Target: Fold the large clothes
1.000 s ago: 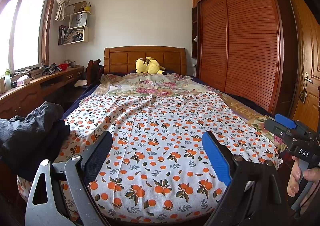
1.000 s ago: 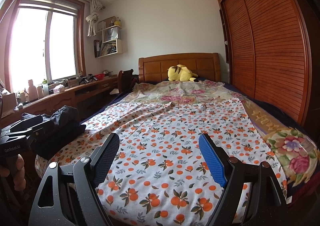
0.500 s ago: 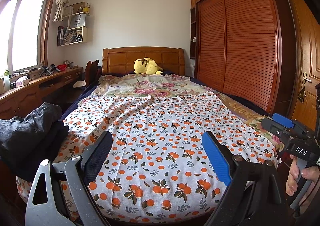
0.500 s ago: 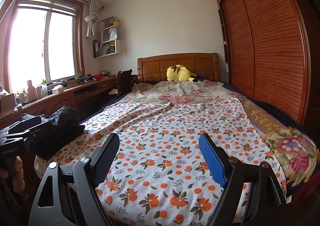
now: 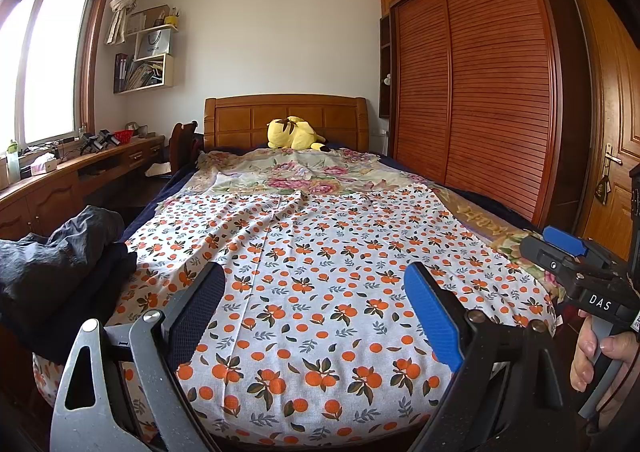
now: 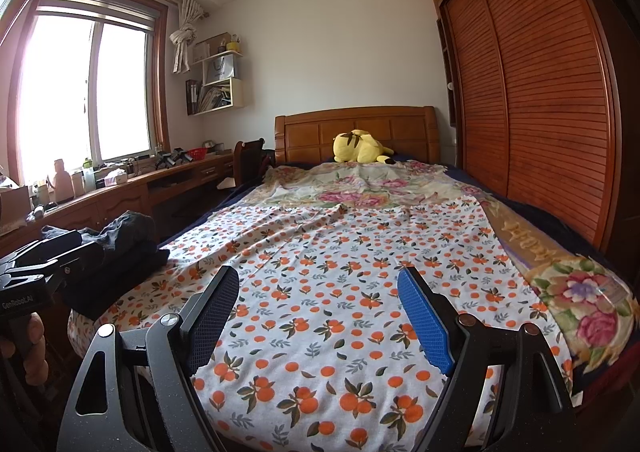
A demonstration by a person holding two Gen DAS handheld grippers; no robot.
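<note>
A large white cloth printed with oranges (image 5: 312,252) (image 6: 340,248) lies spread flat over the near half of the bed, with a few creases toward its far left. A crumpled pile of dark clothes (image 5: 52,264) (image 6: 124,240) sits on the bed's near left corner. My left gripper (image 5: 314,272) hovers above the foot of the bed, open, with nothing between its fingers. My right gripper (image 6: 317,274) hovers beside it, open and empty too. In each wrist view the other gripper shows at the edge, the right gripper (image 5: 572,264) and the left gripper (image 6: 36,272), each held by a hand.
A floral blanket (image 5: 296,175) covers the far half of the bed, with a yellow plush toy (image 5: 294,133) at the wooden headboard. A slatted wardrobe (image 5: 480,91) runs along the right, a cluttered desk (image 6: 132,187) under the window on the left, and a door (image 5: 608,155) at far right.
</note>
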